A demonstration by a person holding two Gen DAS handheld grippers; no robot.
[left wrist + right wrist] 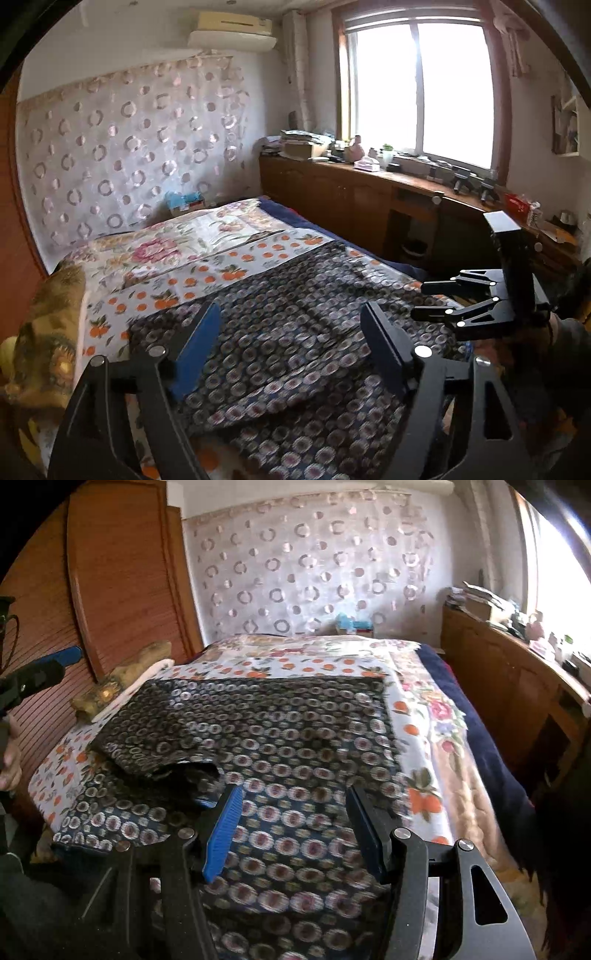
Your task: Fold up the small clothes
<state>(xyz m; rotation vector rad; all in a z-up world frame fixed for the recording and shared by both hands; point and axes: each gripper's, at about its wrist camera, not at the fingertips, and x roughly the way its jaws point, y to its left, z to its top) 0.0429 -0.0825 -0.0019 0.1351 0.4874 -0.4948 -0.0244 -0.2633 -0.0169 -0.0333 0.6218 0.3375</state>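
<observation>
A dark garment with small round flower prints (295, 332) lies spread on the bed; it also shows in the right wrist view (280, 738), with its left part folded over into a raised layer. My left gripper (291, 325) hovers above the garment, open and empty. My right gripper (295, 808) is also open and empty, above the garment's near part. The right gripper shows at the right edge of the left wrist view (424, 299). The left gripper's blue fingertip (68, 655) shows at the left edge of the right wrist view.
The bed has a white sheet with orange fruit prints (177, 284) and a floral quilt (166, 251). A yellow-brown cushion (51, 332) lies at the bed's left edge. A wooden cabinet (369, 199) with clutter runs under the window on the right. A wooden wardrobe (110, 590) stands on the left.
</observation>
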